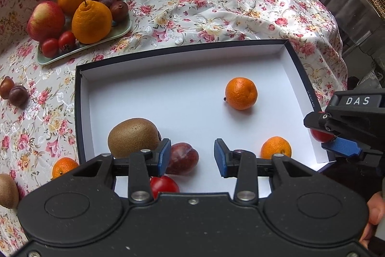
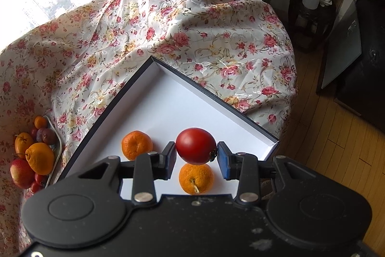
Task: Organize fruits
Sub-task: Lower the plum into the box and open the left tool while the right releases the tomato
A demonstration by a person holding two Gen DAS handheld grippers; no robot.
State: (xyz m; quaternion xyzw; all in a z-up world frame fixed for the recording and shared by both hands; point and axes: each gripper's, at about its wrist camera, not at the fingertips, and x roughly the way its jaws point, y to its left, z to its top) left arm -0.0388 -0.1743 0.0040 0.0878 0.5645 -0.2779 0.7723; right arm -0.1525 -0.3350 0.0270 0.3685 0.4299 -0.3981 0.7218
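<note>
Over floral cloth, right gripper (image 2: 196,155) tilts steeply down, jaws seemingly pinching tomato (image 2: 195,145); left gripper (image 1: 191,157) gapes.

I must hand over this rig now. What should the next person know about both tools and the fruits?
Right tool: small tomato sits between its fingers over the box.
Left tool: nothing between its fingers, low over the box.
In box: kiwi, plum, another tomato, two mandarins.
Left: fruit on the plate and loose on the cloth.
</note>
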